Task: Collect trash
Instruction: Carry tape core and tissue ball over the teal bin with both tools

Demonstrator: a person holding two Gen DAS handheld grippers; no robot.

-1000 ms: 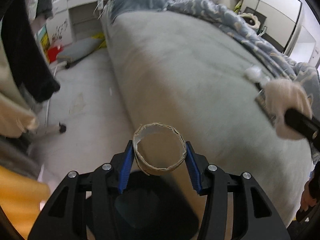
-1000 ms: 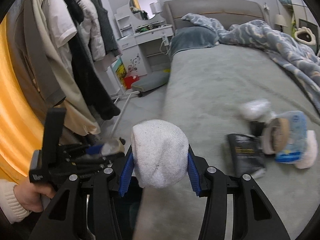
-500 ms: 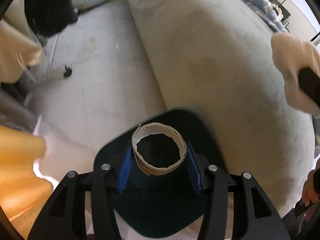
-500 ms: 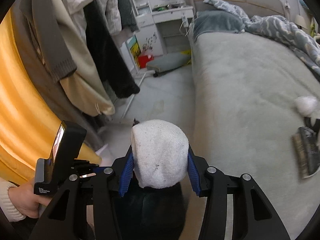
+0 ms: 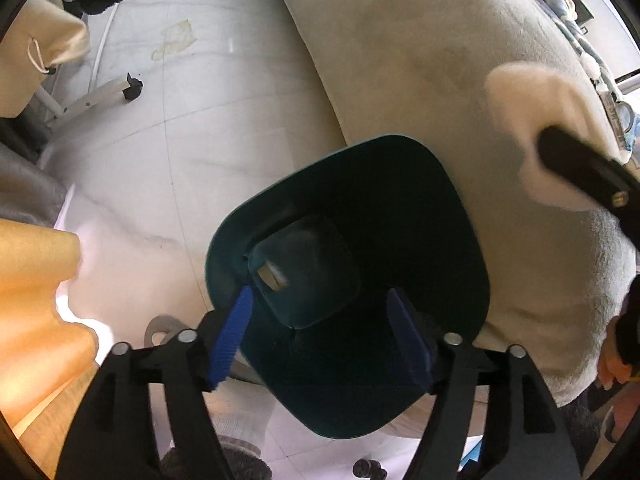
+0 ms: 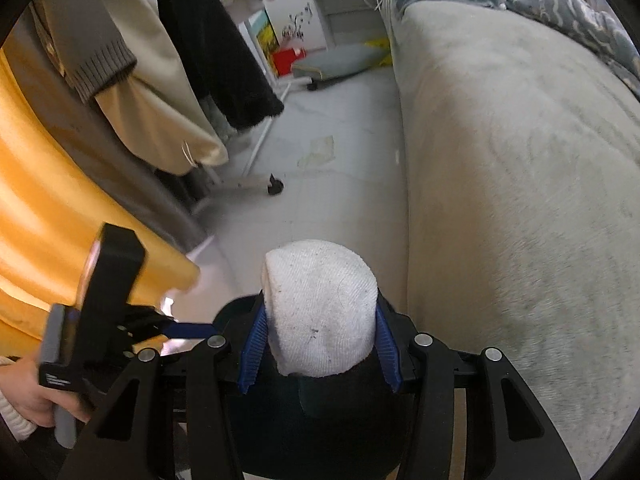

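So the left gripper (image 5: 320, 336) hung right over the dark green bin (image 5: 400, 208) by the bed (image 5: 420, 60), fingers just spread apart with nothing between them, and the cardboard tube (image 5: 273, 274) lay at the bin's bottom. The right gripper (image 6: 320, 348) had its fingers clamped on a white sock (image 6: 318, 308).

— What is found above the dark bin (image 5: 420, 208)?
— Its mouth is left clear between the parted fingers (image 5: 232, 334).
— And to the sides?
— The bed (image 5: 440, 60) is pressed against one rim; bare floor (image 5: 208, 120) is open opposite, until hanging clothes (image 6: 200, 40) and the rack foot (image 5: 132, 87) are met.
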